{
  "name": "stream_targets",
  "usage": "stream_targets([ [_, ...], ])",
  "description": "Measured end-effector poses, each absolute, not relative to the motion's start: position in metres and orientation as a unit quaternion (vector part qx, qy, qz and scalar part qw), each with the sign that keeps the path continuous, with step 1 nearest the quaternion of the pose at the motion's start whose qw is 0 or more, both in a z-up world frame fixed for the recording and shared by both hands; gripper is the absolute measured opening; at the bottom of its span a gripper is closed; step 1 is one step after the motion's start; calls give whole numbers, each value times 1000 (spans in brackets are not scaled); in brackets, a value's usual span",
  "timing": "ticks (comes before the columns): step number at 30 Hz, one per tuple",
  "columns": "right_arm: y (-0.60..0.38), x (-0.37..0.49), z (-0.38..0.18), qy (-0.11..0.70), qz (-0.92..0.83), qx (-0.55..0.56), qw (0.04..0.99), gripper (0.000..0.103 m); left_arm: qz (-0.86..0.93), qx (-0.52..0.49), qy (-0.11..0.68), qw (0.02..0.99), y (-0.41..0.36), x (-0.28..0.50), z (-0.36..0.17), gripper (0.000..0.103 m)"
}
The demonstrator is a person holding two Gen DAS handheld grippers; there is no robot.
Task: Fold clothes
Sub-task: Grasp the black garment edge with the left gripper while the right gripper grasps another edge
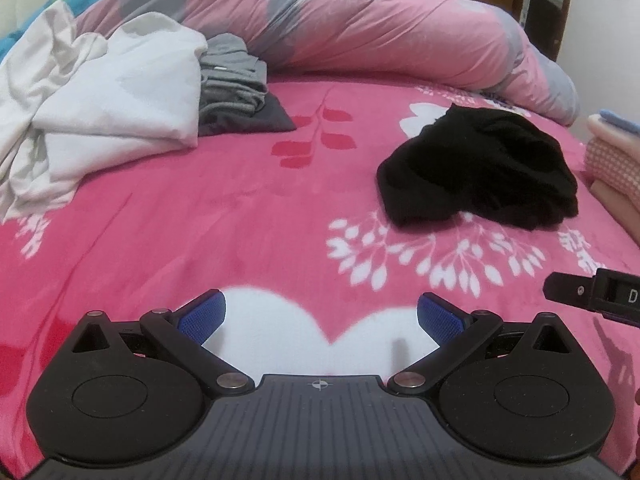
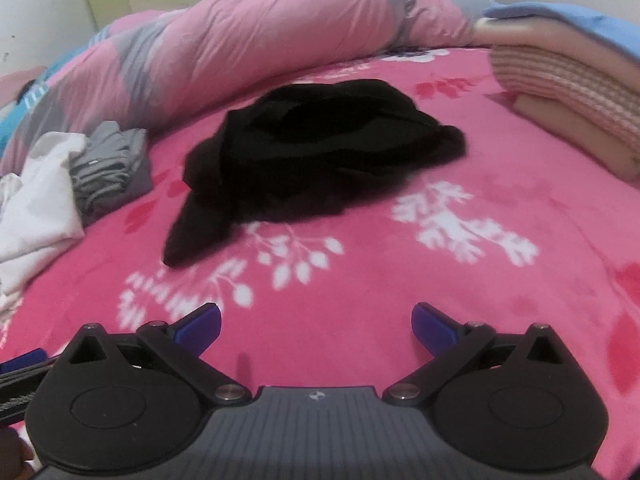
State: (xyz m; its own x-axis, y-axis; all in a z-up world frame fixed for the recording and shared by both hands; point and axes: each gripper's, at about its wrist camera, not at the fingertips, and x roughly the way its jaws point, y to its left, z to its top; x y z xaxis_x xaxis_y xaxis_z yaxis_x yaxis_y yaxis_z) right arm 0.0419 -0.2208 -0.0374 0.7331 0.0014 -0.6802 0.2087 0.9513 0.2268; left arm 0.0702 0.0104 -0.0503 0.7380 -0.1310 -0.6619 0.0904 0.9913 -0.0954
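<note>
A crumpled black garment (image 1: pixel 480 168) (image 2: pixel 316 148) lies in a heap on the pink flowered bedspread (image 1: pixel 224 216) (image 2: pixel 400 280). My left gripper (image 1: pixel 320 316) hovers open over the bedspread, with the garment ahead and to its right. My right gripper (image 2: pixel 316 326) is open too, with nothing between its blue pads, and the garment lies straight ahead of it. A black part of the right gripper (image 1: pixel 596 294) shows at the right edge of the left wrist view. Both grippers are apart from the cloth.
A rumpled white garment (image 1: pixel 92 108) (image 2: pixel 32 208) and a grey folded pile (image 1: pixel 236 84) (image 2: pixel 108 168) lie at the left. A rolled pink and grey quilt (image 1: pixel 380 28) (image 2: pixel 260 44) runs along the back. Folded pink and blue stack (image 2: pixel 568 76) (image 1: pixel 616 156) sits at the right.
</note>
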Motion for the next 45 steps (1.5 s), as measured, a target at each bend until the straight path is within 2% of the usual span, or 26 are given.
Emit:
stream_targets([
  [7, -227, 74, -33, 334, -29, 134, 932, 103, -83, -5, 320, 944, -6, 105, -46, 103],
  [14, -254, 96, -16, 190, -67, 33, 979, 103, -130, 38, 274, 952, -39, 149, -42, 102],
  [17, -262, 118, -16, 180, -61, 3, 982, 103, -142, 49, 271, 951, -54, 168, -44, 98],
  [19, -265, 133, -17, 184, -51, -4, 981, 103, -150, 58, 275, 948, -64, 179, -49, 89],
  [20, -266, 140, -19, 188, -44, -1, 981, 103, -153, 64, 279, 946, -69, 184, -52, 76],
  [21, -266, 148, -21, 192, -37, 2, 981, 102, -156, 70, 285, 943, -73, 188, -55, 70],
  [22, -265, 155, -23, 196, -28, 3, 980, 101, -161, 73, 293, 940, -76, 192, -58, 60],
  [23, -263, 161, -26, 202, -20, 2, 979, 97, -167, 73, 302, 936, -79, 196, -63, 49],
  [24, -260, 163, -29, 207, -18, 0, 978, 86, -171, 70, 308, 933, -81, 198, -65, 45],
  [25, -258, 166, -31, 214, -17, -4, 977, 81, -174, 65, 310, 932, -81, 198, -66, 36],
  [26, -257, 168, -32, 220, -16, -7, 975, 74, -178, 58, 311, 932, -80, 197, -67, 22],
  [28, -258, 162, -31, 211, -20, 5, 977, 62, -181, 49, 308, 933, -78, 195, -67, 6],
  [29, -260, 157, -29, 204, -22, 10, 979, 49, -179, 43, 304, 935, -75, 193, -65, 3],
  [30, -263, 152, -26, 199, -24, 15, 980, 28, -177, 39, 297, 938, -73, 192, -63, 1],
  [32, -271, 144, -21, 191, -30, 29, 981, 7, -171, 24, 277, 945, -66, 185, -55, 1],
  [37, -278, 113, -3, 158, -23, 46, 986, 1, -163, -10, 231, 959, -41, 158, -27, 0],
  [45, -264, 90, 12, 157, 6, 36, 987, 3, -132, -74, 196, 969, 18, 109, 12, 0],
])
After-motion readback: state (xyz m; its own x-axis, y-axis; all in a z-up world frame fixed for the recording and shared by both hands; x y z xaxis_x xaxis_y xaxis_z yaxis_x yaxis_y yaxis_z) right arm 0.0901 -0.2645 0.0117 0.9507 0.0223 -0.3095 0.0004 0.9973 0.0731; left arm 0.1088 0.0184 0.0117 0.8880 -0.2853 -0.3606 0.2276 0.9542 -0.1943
